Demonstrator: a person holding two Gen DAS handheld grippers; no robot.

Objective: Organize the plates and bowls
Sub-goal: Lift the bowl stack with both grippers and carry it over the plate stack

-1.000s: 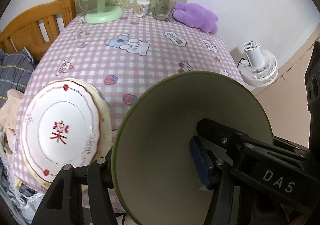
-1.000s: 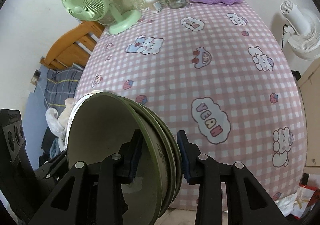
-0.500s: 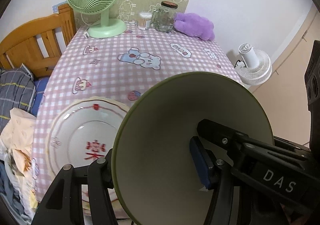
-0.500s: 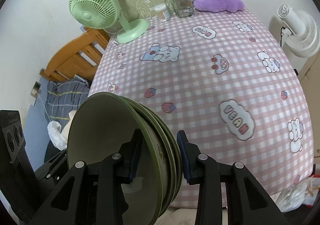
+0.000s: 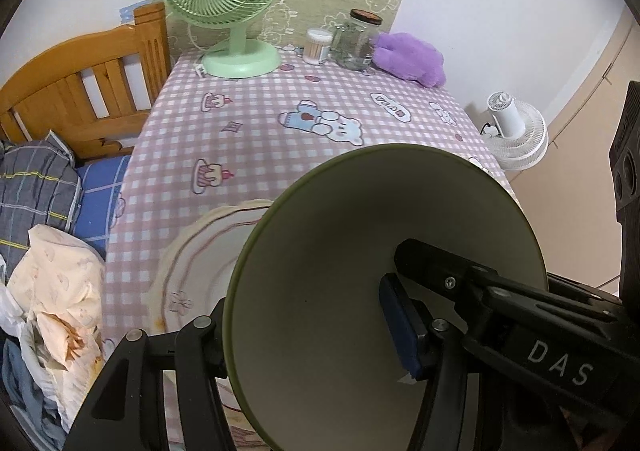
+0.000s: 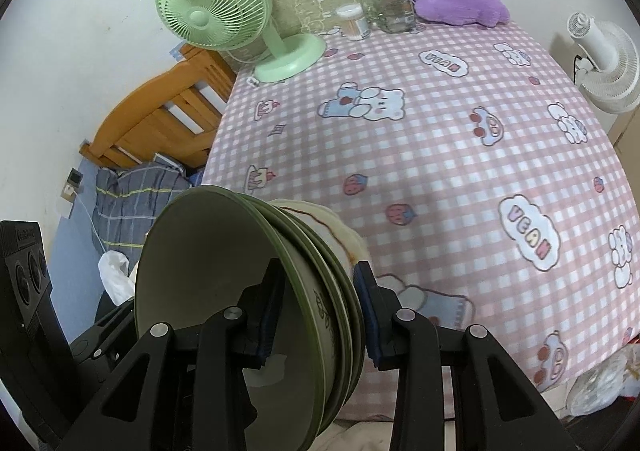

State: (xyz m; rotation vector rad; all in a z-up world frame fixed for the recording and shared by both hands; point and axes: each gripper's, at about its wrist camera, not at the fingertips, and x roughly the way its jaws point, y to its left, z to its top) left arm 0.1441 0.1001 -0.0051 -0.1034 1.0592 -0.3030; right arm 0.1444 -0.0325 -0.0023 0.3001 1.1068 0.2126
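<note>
A stack of nested olive-green bowls point(image 5: 340, 251) is tilted on edge and carried by both grippers above the near left part of the pink checked table point(image 5: 248, 139). My left gripper point(image 5: 308, 315) is shut on the stack, one blue pad inside the top bowl and the other finger behind it. In the right wrist view the bowls point(image 6: 208, 259) sit between the pads of my right gripper point(image 6: 320, 311), which is shut on their rims. Cream plates with red trim point(image 5: 196, 271) lie on the table beneath, partly hidden by the bowls; their edge point(image 6: 324, 219) shows behind the stack.
At the table's far edge stand a green desk fan point(image 5: 228, 11), a cotton-swab tub point(image 5: 318, 47), a glass jar point(image 5: 358, 39) and a purple plush point(image 5: 412, 59). A white floor fan point(image 5: 516, 131) is to the right. A wooden bed frame point(image 5: 80, 87) and bedding point(image 5: 36, 179) are to the left.
Both grippers, still clamped on the bowls, have drawn back and left towards the table's near left corner. The plates have slid from the left of the view to behind the bowls.
</note>
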